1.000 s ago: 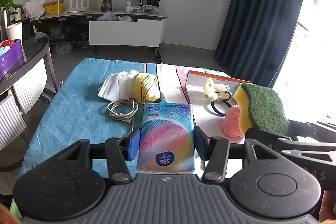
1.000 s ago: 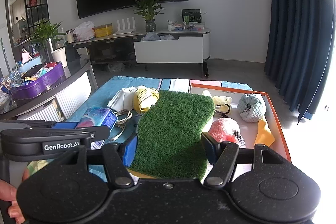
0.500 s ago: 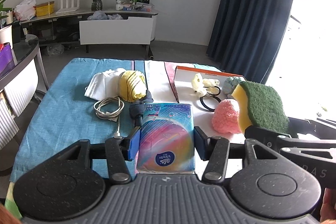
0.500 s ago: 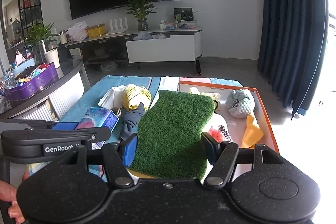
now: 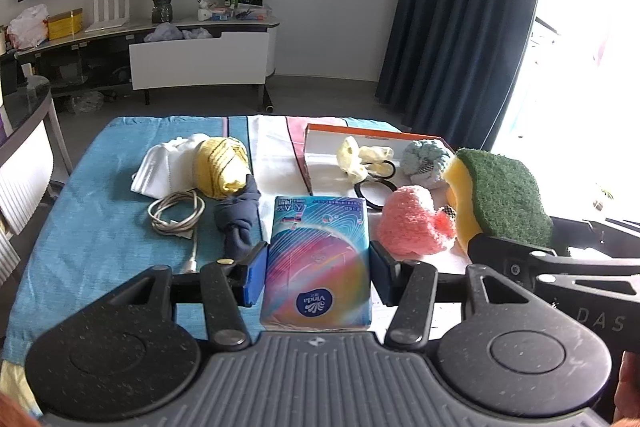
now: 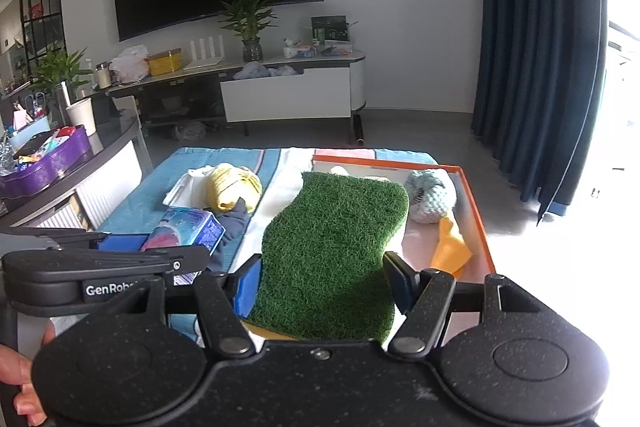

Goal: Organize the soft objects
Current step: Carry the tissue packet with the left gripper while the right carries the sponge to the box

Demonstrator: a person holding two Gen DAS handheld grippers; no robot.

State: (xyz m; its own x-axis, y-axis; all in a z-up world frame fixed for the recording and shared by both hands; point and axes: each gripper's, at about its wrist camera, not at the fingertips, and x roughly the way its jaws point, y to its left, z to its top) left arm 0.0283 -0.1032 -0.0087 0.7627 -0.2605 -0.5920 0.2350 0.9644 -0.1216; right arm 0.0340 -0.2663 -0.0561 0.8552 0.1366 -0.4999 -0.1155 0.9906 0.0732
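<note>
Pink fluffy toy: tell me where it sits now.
In the left wrist view the pink fluffy toy lies in the orange-rimmed tray, right of the tissue pack and left of the sponge.

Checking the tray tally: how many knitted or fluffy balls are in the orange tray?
2: a blue-grey knitted ball at the orange tray's far end, and a pink fluffy ball nearer the camera. The sponge may hide others.

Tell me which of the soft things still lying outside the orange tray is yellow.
The yellow striped bundle, lying on the blue cloth against the white mask; the knotted sock beside it is navy.
</note>
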